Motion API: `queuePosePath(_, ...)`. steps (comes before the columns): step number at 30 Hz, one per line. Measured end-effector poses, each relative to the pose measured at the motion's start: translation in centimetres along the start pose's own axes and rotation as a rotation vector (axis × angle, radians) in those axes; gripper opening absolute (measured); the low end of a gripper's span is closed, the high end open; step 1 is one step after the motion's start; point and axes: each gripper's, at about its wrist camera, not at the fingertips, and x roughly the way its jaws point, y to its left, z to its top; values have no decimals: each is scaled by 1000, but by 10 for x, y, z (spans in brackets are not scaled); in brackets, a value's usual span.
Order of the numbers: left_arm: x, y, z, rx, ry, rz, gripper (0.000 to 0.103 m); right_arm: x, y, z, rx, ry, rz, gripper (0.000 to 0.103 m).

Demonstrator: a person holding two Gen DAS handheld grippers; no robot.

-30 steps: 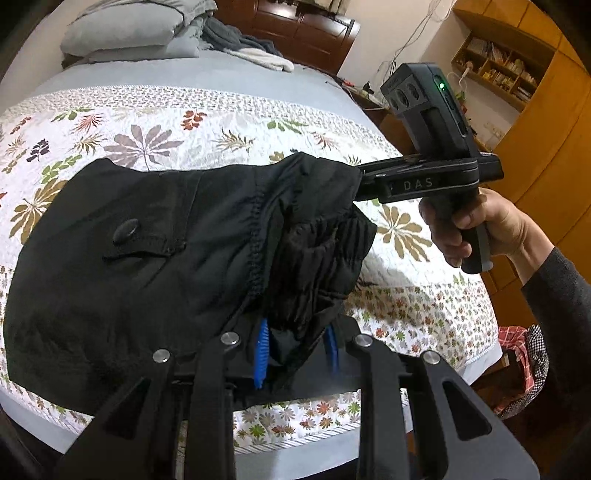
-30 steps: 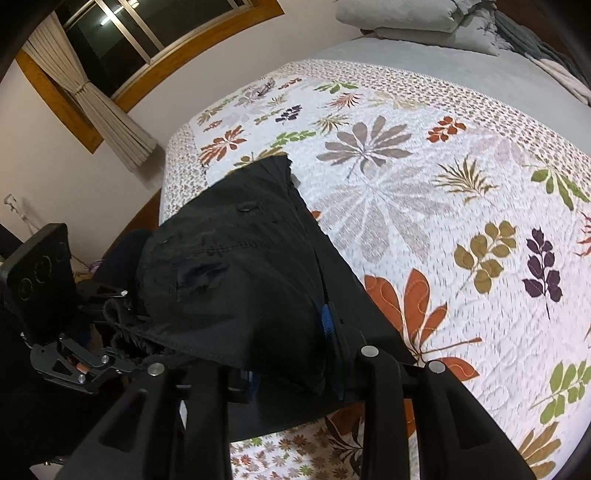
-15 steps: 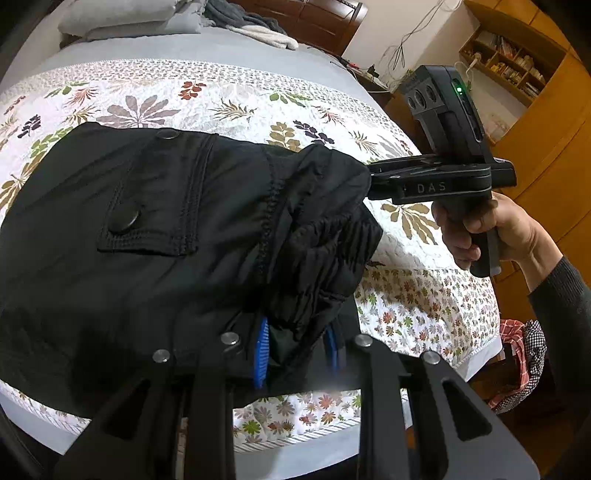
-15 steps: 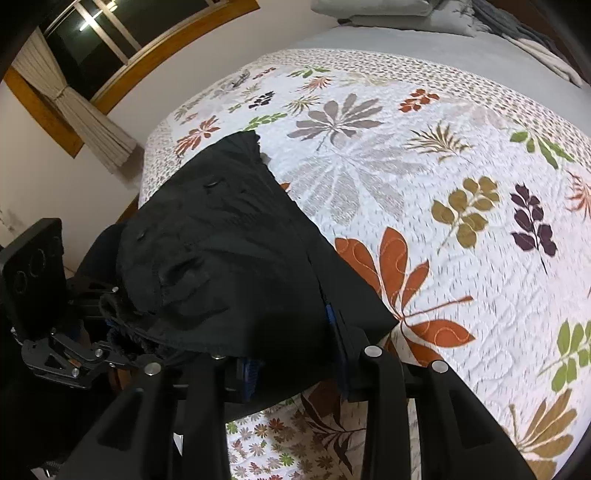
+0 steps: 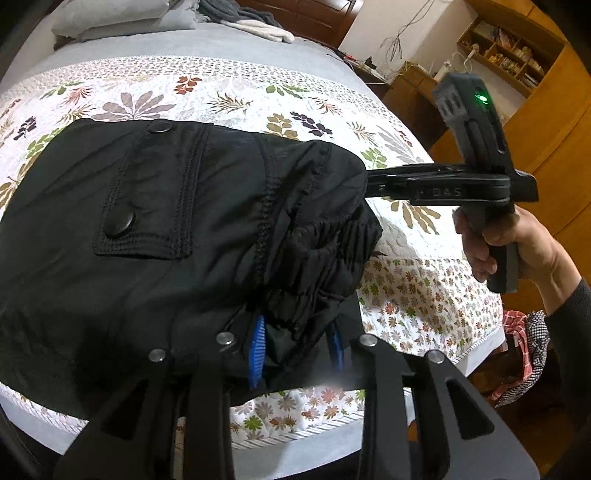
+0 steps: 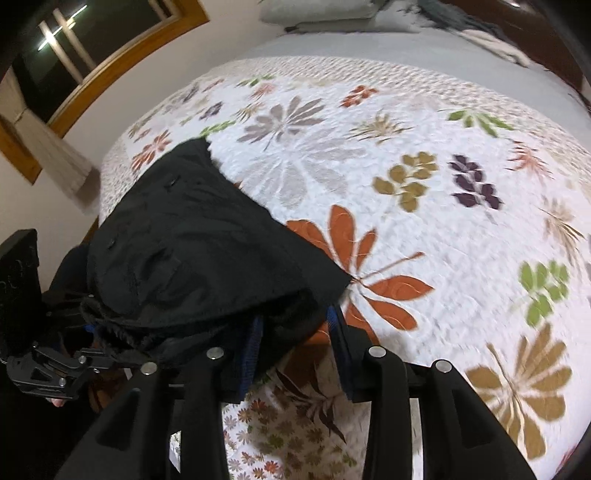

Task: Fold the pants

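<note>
Black pants [image 5: 147, 229] lie folded on the flowered bedspread [image 5: 236, 92], a buttoned pocket flap facing up. My left gripper [image 5: 295, 343] is shut on the bunched elastic waistband at the near edge. My right gripper [image 6: 295, 343] has its blue pads wide apart, with the fabric edge of the pants [image 6: 192, 258] lying between them. In the left wrist view the right gripper [image 5: 369, 181] reaches in from the right, its tips at the pants' far right corner. In the right wrist view the left gripper [image 6: 88, 332] shows at lower left.
Grey pillows and bedding [image 5: 122, 14] are piled at the head of the bed. A wooden shelf and cabinets [image 5: 517, 55] stand to the right. A window with a curtain [image 6: 55, 92] is on the left wall. A checked cloth [image 5: 524, 354] hangs off the bed's right side.
Both grippers carried the pants' waist end forward over the bed, laying the fabric flatter. The right gripper's pads have spread apart from the fabric.
</note>
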Motion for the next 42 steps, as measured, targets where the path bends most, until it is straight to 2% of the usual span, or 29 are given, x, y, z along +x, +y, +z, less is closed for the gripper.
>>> queuePosePath(5, -5, 5, -1, -25, 3, -29, 33, -30, 4, -10, 75, -99, -26, 39)
queuePosePath(9, -10, 6, -2, -23, 1, -50, 37, -44, 26, -21, 92, -174, -12, 39)
queuePosePath(13, -11, 7, -2, -22, -1, -51, 38, -37, 60, -14, 34, -169, 5, 40)
queuePosePath(16, -10, 6, -2, -19, -1, -50, 39, -25, 78, -2, -20, -149, -22, 46)
queuePosePath(22, -5, 7, -2, -16, 9, -58, 41, -15, 76, 0, -23, -123, -26, 46)
queuePosePath(23, -5, 5, -3, -10, 9, -67, 59, -15, 74, -2, -18, -119, -28, 46)
queuePosePath(25, -10, 5, -3, -28, 0, -143, 89, -14, 71, -8, -9, -116, -38, 46)
queuePosePath(26, -15, 4, -4, -42, -17, -147, 91, -12, 69, -11, 3, -109, -38, 46)
queuePosePath(29, -41, 7, -2, -37, -76, -170, 91, -8, 67, -19, 11, -99, -52, 46)
queuePosePath(32, -67, 32, 0, -88, -118, -195, 92, -6, 67, -24, 17, -100, -74, 45)
queuePosePath(36, -85, 70, 4, -143, -123, -151, 92, -16, 65, -32, 40, -126, -113, 45)
queuePosePath(38, -95, 89, 6, -135, -140, -103, 92, -28, 66, -36, 55, -154, -123, 45)
queuePosePath(42, -106, 114, 13, -124, -161, -50, 92, -54, 100, -41, 9, -254, -44, 45)
